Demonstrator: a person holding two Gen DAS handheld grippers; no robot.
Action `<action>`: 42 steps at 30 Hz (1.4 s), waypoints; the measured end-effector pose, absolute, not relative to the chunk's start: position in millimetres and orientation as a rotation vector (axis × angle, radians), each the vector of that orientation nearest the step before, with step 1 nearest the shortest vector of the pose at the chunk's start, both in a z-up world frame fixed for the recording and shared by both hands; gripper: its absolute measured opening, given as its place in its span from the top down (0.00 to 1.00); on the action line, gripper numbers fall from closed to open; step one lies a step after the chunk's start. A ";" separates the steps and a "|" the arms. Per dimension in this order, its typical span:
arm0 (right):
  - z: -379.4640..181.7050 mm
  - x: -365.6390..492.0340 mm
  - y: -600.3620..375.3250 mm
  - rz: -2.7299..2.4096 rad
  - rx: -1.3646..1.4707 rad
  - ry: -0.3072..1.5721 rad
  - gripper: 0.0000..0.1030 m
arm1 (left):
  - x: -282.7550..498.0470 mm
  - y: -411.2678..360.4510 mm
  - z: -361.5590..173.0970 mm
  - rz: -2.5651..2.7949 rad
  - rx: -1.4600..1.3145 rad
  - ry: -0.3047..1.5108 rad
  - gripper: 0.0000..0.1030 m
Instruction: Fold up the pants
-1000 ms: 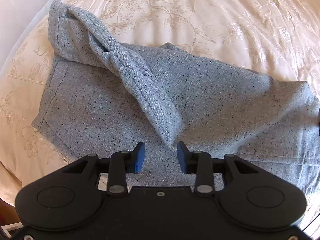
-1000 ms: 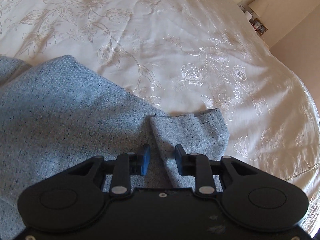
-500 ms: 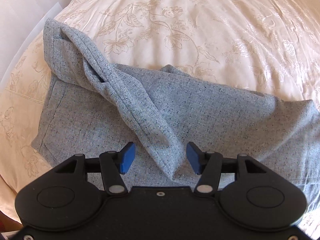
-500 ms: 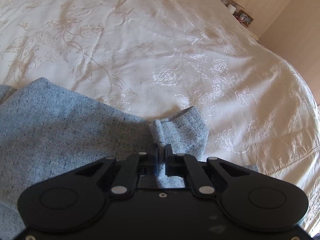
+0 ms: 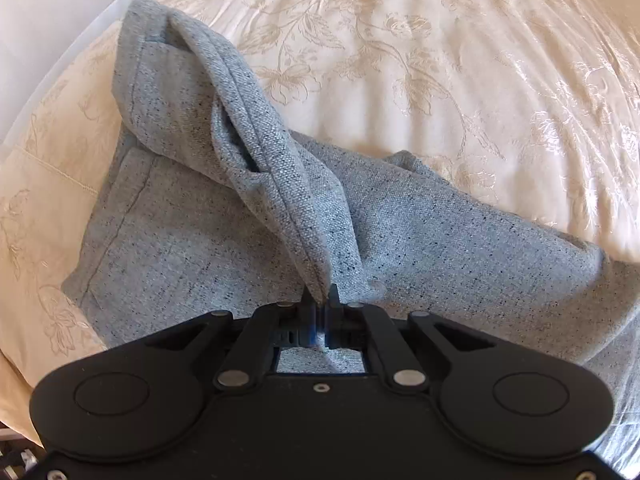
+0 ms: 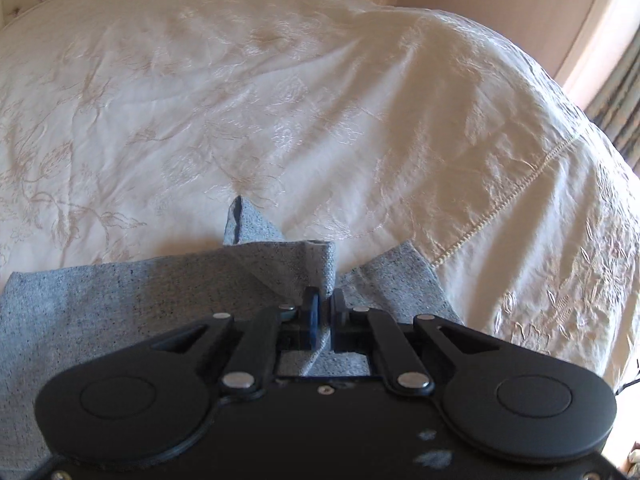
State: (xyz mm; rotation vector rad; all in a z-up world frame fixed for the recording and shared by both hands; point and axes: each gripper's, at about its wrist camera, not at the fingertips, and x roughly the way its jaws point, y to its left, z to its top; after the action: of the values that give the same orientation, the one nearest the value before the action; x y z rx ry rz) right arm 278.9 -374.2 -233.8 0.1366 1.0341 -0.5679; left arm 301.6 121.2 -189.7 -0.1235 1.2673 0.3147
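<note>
From the left wrist view, the speckled grey-blue woven pants (image 5: 440,240) lie on the cream floral-embroidered satin bedspread (image 5: 440,60), at its near left part, their long axis running from the far left toward the near right. A thick stitched band of the cloth rises from the far left corner and slants down toward the near middle, where it narrows to a tip. The black left gripper (image 5: 321,300) has its blue-padded jaws pressed together on that tip, pinching the fabric. The rest of the cloth spreads flat under the band, one seamed edge along the left side.

From the right wrist view, the pants (image 6: 120,304) fill the near left, reaching away to the left. The black right gripper (image 6: 325,300) pinches a raised fold at the hem end, jaws closed tight on it. A small hemmed flap stands up just beyond, and another piece lies to the right on the bedspread (image 6: 320,100).
</note>
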 end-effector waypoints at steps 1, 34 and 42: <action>-232.4 272.7 -382.7 -0.592 0.169 1.032 0.96 | 299.0 122.1 -184.6 0.304 -0.125 1.257 0.95; -265.4 206.3 -441.3 -0.586 0.235 1.117 0.96 | 218.9 97.3 -218.0 0.359 -0.071 1.324 0.94; -267.8 198.0 -438.8 -0.567 0.219 1.126 0.96 | 216.0 90.4 -231.4 0.377 -0.039 1.357 0.90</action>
State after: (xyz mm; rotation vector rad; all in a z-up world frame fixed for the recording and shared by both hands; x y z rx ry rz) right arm 198.0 -438.8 -267.8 0.2190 1.1261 -0.5670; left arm 216.0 90.4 -231.4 -0.0393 1.3573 0.3772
